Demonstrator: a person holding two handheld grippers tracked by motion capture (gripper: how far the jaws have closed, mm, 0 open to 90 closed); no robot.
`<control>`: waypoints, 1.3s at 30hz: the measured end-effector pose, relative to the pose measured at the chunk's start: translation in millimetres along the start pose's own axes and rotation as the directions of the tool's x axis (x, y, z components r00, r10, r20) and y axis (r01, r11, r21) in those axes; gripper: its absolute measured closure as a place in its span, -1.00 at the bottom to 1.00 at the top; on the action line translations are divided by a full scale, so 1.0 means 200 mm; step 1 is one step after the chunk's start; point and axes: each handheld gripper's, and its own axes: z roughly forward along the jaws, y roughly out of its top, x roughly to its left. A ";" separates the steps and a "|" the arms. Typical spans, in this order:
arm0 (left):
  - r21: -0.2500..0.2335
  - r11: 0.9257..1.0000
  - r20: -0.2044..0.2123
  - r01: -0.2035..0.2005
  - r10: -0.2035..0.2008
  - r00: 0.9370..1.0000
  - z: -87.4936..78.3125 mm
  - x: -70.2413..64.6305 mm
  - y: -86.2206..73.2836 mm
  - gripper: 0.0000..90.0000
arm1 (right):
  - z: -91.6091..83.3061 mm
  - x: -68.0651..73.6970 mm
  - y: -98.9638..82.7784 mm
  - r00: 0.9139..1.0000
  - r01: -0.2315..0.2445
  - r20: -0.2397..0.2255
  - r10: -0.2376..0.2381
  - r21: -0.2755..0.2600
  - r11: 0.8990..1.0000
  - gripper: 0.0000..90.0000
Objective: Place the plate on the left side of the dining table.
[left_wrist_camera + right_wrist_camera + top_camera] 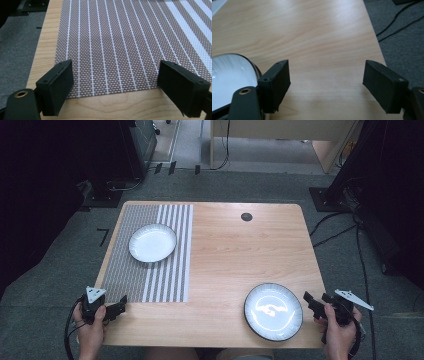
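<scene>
Plates were the things nearest the grippers, two of them on a wooden table (230, 255). The dark-rimmed plate (273, 311) lay flat near the table's front edge on the person's right, on bare wood. The right gripper (316, 303) hovered just beside its right rim, apart from it, at the table's front right corner. In the right gripper view its jaws stood wide apart with nothing between them, only wood grain below, and the plate's white inside and dark rim (229, 77) showed just past the jaw at the left of that view; whether that jaw brushed the rim was hard to tell from there.

The white plate (153, 242) sat well apart from the first, toward the far left of the table, resting on a woven placemat (145, 252) of fine grey weave with broad white stripes along its right side. The left gripper (118, 307) was held at the mat's front left corner, near the table's front edge. In the left gripper view its jaws were also spread wide and held nothing, with the mat's front edge (112, 93) lying between them over pale wood.

Grey carpet (70, 265) surrounded the table, with black cables (332, 236) trailing across it on the right.
</scene>
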 end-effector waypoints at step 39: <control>0.000 1.000 0.001 0.001 -0.001 1.000 0.00 0.00 0.00 -0.71 | 0.02 0.07 -0.10 0.961 0.245 0.112 -0.254 0.085 0.966 -0.57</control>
